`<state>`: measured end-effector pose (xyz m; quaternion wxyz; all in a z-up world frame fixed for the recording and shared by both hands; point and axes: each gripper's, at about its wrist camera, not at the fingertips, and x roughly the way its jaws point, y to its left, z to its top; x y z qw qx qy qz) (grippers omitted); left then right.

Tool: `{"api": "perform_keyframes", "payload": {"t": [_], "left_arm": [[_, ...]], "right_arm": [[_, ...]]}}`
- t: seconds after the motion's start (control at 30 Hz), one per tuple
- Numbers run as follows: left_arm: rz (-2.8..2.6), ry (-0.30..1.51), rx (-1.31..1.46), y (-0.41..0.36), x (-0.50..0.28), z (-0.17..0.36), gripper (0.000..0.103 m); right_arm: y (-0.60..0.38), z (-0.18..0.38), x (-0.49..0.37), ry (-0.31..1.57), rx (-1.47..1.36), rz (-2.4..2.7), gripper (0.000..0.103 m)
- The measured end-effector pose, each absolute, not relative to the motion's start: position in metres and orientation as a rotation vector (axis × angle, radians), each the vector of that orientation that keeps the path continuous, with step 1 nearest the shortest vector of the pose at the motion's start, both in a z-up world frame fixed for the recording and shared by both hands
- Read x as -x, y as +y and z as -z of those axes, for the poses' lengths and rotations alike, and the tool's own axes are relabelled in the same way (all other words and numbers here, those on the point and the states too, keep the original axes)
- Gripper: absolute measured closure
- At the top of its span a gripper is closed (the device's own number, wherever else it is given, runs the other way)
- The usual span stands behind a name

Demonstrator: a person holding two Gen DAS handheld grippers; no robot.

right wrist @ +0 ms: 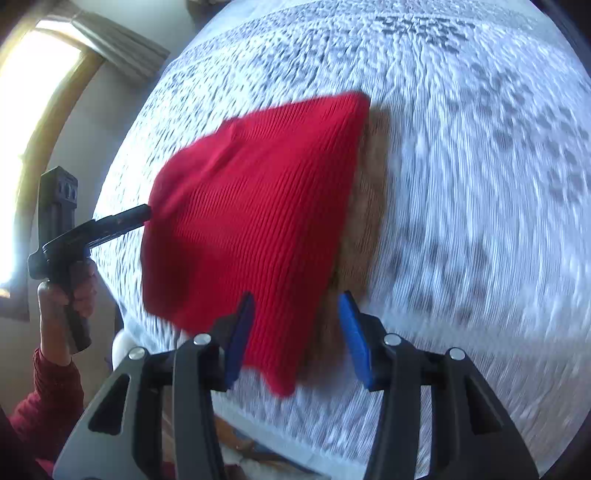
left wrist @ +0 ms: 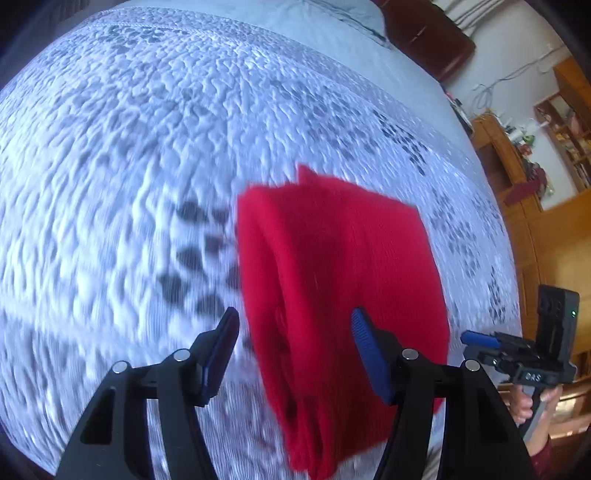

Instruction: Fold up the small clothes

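Nearest my lenses, both tools stand with jaws parted and nothing pinched: my left gripper [left wrist: 295, 350] straddles the near left edge of the red knit garment [left wrist: 340, 295], its blue pads clear of the cloth, and my right gripper [right wrist: 297, 339] brackets the garment's near right corner the same way. The garment lies folded on the white patterned bedspread [left wrist: 129, 166], near the edge of the bed.

The step in hand looks like letting go after a fold and checking the result. To do it well I should lift both tools straight off so no pad drags the ribbed knit and spoils the crease, then judge whether the bulky left roll needs another pass or a flattening press.

The left wrist view alone shows the thick, layered fold along the garment's left side, and beyond the bed a wooden shelf unit [left wrist: 546, 147] and a dark headboard [left wrist: 424, 33].

The right wrist view alone shows the flat ribbed top, a tan-brown fabric [right wrist: 365, 221] peeking from under the garment's right edge, my left hand [right wrist: 70, 291] on its grip, and farther off a bright window [right wrist: 33, 110].
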<state>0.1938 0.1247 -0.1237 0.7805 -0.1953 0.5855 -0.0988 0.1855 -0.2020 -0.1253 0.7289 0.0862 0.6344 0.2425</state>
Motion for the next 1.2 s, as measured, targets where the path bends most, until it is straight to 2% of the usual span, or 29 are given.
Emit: {"api": "perform_keyframes", "payload": {"t": [0.13,0.2,0.23,0.27,0.53,0.6,0.63,0.7,0.73,0.77,0.97,1.2], "left_arm": [[0.167,1.286,0.439,0.130,-0.230,0.141,0.042],[0.191,1.299,0.471,0.131,-0.235,0.151,0.065],[0.202,1.304,0.482,0.131,-0.237,0.153,0.081],[0.198,1.301,0.486,0.131,-0.237,0.154,0.088],[0.201,1.295,0.469,0.145,-0.231,0.167,0.089],[0.202,1.288,0.436,0.139,-0.231,0.162,0.087],[0.197,1.286,0.433,0.138,-0.229,0.158,0.082],[0.189,1.289,0.470,0.141,-0.225,0.152,0.061],[0.195,1.290,0.494,0.142,-0.223,0.150,0.045],[0.204,1.286,0.519,0.142,-0.220,0.147,0.036],[0.254,1.308,0.523,0.125,-0.207,0.145,0.031],[0.272,1.367,0.400,0.104,-0.193,0.158,0.023]], "right_arm": [[-0.205,0.140,-0.231,1.415,-0.201,-0.479,0.048],[-0.204,0.146,-0.247,1.424,-0.220,-0.475,0.048],[-0.202,0.150,-0.253,1.428,-0.227,-0.475,0.048],[-0.200,0.153,-0.257,1.429,-0.226,-0.470,0.048],[-0.184,0.160,-0.259,1.395,-0.157,-0.481,0.044],[-0.183,0.160,-0.260,1.398,-0.155,-0.478,0.044],[-0.182,0.158,-0.260,1.396,-0.150,-0.478,0.044],[-0.182,0.153,-0.258,1.387,-0.139,-0.481,0.039],[-0.182,0.149,-0.257,1.381,-0.138,-0.487,0.038],[-0.182,0.147,-0.256,1.375,-0.138,-0.490,0.037],[-0.184,0.140,-0.254,1.376,-0.161,-0.490,0.034],[-0.180,0.149,-0.238,1.422,-0.128,-0.470,0.032]]}}
